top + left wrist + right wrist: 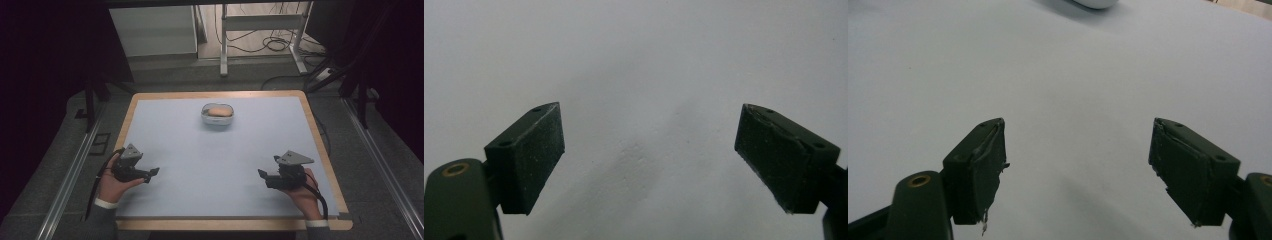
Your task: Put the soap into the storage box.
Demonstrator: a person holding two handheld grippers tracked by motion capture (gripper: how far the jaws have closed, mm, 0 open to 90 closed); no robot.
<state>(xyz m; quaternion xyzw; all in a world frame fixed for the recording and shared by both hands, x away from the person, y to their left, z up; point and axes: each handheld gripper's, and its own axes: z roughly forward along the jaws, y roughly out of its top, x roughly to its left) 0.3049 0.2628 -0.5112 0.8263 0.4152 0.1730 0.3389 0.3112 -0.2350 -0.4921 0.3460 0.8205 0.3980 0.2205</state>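
Observation:
A small white bowl [217,115] holding a tan, rounded lump sits at the far middle of the pale mat [215,160]. My left gripper [152,174] rests low over the mat's near left, held in a hand, jaws pointing right. In the left gripper view its jaws [649,150] stand wide apart with bare mat between them. My right gripper [263,175] is at the near right, pointing left. In the right gripper view it [1078,160] is open and holds nothing, and the rim of the bowl [1093,4] peeks in at the top edge.
The mat covers a table with a wooden border [320,145]. Metal rails [70,175] run along both sides of the table. Beyond the far edge are a white frame's legs [224,45] and cables on the floor [272,42].

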